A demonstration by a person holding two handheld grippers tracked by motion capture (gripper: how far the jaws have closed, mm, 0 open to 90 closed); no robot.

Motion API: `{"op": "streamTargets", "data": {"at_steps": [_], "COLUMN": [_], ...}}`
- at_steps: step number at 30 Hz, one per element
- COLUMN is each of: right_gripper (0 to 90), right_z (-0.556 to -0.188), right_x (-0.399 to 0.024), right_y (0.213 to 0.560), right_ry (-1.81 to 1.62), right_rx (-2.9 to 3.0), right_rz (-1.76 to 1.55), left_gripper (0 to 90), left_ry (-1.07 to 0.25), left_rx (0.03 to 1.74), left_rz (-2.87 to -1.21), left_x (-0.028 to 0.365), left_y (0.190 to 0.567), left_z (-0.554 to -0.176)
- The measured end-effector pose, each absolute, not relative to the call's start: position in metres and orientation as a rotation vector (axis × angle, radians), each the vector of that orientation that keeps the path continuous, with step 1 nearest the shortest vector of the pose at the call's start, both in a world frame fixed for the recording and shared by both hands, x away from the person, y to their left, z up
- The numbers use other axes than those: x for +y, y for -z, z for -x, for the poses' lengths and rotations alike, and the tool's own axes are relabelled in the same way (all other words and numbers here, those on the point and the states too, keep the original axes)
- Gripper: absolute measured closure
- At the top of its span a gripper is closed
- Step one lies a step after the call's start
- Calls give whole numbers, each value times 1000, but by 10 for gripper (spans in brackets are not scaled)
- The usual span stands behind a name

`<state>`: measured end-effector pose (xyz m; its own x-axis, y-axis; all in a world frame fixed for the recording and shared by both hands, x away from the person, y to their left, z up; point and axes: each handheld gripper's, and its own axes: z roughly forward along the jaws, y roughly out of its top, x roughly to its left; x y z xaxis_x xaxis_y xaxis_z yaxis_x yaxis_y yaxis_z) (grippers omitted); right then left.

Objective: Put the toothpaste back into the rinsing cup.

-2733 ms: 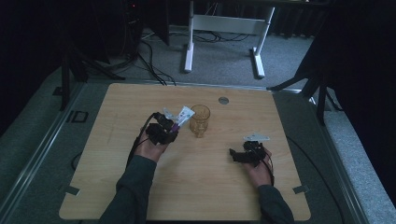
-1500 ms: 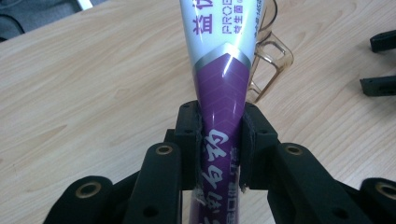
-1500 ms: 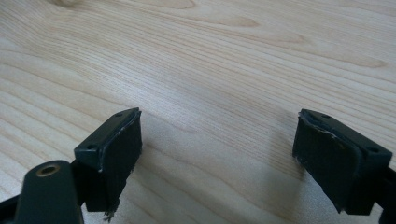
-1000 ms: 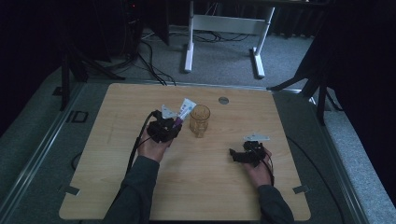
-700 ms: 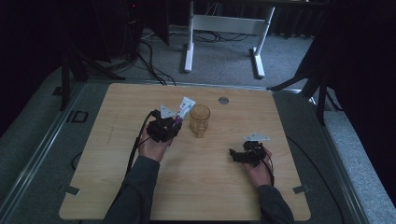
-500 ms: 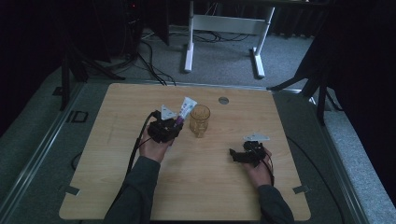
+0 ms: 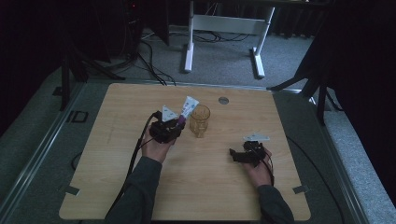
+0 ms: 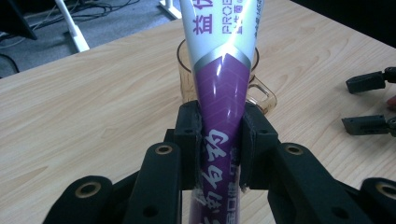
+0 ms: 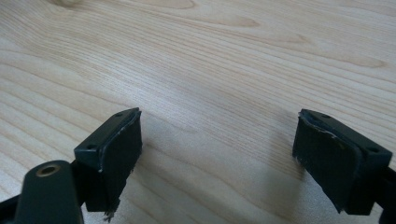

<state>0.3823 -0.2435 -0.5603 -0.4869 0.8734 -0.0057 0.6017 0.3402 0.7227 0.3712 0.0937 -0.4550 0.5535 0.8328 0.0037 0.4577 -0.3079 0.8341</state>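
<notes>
My left gripper [image 7: 179,122] [image 8: 219,140] is shut on a purple and white toothpaste tube [image 7: 188,106] [image 8: 219,84], its pads pressing the purple lower part. The tube's white end slants up and away, over the near rim of an amber glass mug [image 7: 200,120] [image 8: 261,93] that stands upright mid-table just right of the gripper. My right gripper [image 7: 232,156] [image 9: 217,154] rests low over the wooden table [image 7: 116,154] at the right front, open, with only bare wood between its jaws. Its two jaws also show at the right edge of the left gripper view [image 8: 369,102].
A round metal grommet [image 7: 223,100] sits in the tabletop near the far edge. Beyond the table, a white desk frame [image 7: 224,28] and loose cables [image 7: 149,51] lie on the grey floor. Dark stands flank both far corners.
Since the earliest frame the tube's white end has tipped a little higher beside the mug. Over the last second neither hand has moved.
</notes>
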Motion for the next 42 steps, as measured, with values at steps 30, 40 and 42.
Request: {"op": "streamTargets", "data": {"at_steps": [30,40,42], "right_gripper": [156,155,156], "right_z": [-382,-382,-382], "right_x": [-243,-243,-243], "right_y": [560,560,560], "right_ry": [-943,-943,-943], "right_rx": [2216,2216,2216], "right_rz": [-1300,-1300,-1300], "left_gripper": [718,718,718], "left_ry": [-571,-566,-569], "left_rx": [1027,1035,1035], "left_rz": [-1848,-1829,-1826], "left_x": [95,96,96], "left_y": [451,451,451], "left_z": [-373,-372,-372]}}
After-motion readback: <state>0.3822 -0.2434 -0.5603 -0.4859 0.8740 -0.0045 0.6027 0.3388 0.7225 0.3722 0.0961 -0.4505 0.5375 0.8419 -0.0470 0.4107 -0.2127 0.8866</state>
